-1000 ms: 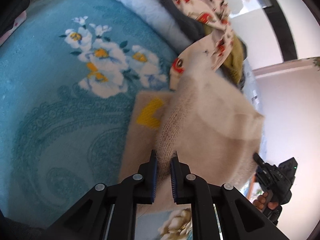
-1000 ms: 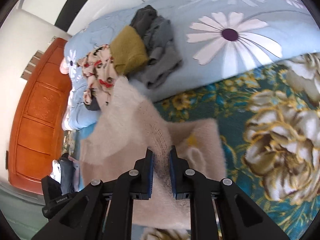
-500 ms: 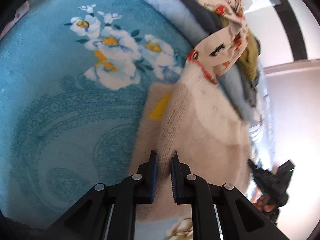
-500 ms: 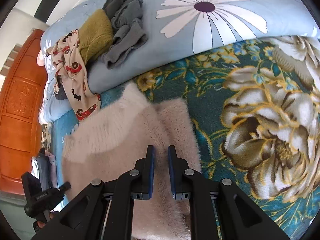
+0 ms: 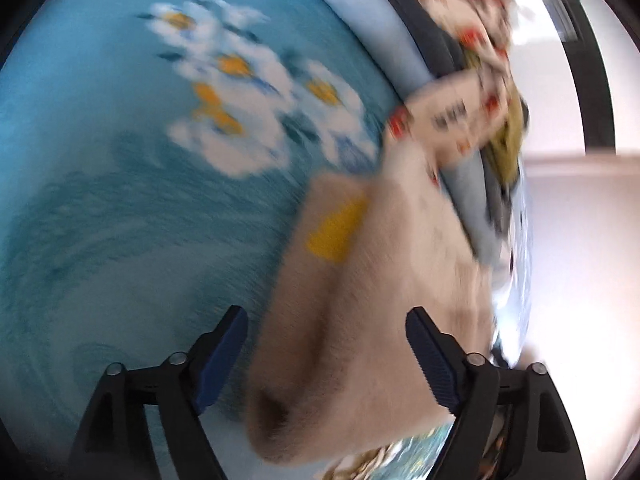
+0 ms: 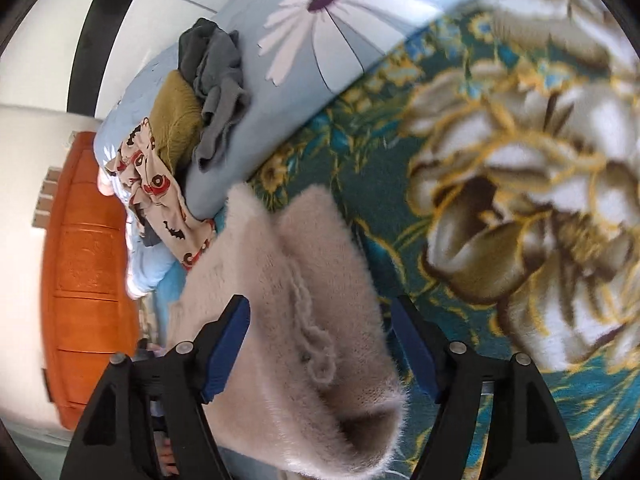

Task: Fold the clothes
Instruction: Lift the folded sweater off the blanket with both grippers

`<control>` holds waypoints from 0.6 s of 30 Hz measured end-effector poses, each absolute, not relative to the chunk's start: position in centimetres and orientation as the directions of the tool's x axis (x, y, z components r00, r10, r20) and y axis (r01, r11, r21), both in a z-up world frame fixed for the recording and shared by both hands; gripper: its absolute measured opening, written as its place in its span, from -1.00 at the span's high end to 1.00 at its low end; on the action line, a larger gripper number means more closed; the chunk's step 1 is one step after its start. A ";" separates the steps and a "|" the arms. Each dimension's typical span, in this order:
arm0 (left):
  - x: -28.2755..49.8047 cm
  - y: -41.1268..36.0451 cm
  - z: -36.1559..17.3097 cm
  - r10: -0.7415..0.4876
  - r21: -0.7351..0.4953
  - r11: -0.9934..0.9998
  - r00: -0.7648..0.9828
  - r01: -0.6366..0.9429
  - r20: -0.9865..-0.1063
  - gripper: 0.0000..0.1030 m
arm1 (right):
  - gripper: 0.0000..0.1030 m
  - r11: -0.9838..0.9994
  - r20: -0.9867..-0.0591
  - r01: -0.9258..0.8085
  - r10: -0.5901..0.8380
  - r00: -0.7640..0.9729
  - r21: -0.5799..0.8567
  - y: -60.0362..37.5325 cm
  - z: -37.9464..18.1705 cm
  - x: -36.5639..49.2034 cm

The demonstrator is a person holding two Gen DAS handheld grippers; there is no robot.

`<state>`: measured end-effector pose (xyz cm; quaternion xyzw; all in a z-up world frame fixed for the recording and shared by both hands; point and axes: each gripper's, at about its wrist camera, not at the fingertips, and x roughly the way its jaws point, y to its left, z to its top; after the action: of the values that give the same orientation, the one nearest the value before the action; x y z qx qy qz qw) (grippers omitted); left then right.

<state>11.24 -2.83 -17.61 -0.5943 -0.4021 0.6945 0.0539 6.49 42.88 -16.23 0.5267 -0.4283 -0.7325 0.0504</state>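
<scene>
Both hand-held grippers, left and right, pinched the sweater a moment ago; now they gape, letting it go. It lies doubled on the bed, beside the clothes pile, this fold apparently laid.

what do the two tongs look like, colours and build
Both look alike. The left tongs and the right tongs each have two matte black angular plastic arms with round silver rivets at the joints. The fingers carry dark blue ribbed pads on their inner faces. No cables, markings or sleeves show.
</scene>
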 end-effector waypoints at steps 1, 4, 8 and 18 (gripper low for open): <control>11.1 -2.6 -17.9 0.558 -0.621 -0.673 -0.275 0.401 -0.783 -0.64 | -0.44 -0.621 -0.724 -0.380 -0.533 -0.437 0.686 42.8 -16.5 6.4; 10.7 -1.9 -18.8 0.574 -0.617 -0.681 -0.235 0.394 -0.784 -0.64 | -0.44 -0.612 -0.713 -0.368 -0.561 -0.421 0.700 41.7 -17.3 5.5; 10.4 -1.8 -19.1 0.587 -0.628 -0.676 -0.234 0.386 -0.775 -0.62 | -0.48 -0.627 -0.720 -0.357 -0.563 -0.407 0.692 40.4 -18.1 4.5; 10.1 -0.8 -18.0 0.542 -0.590 -0.739 -0.232 0.327 -0.808 -0.04 | 0.03 -0.656 -0.737 -0.344 -0.549 -0.394 0.672 38.8 -16.7 5.2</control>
<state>10.05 -0.76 -17.99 -0.6150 -0.3532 0.7008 0.0768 5.21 38.75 -16.71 0.5457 -0.4090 -0.7280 0.0704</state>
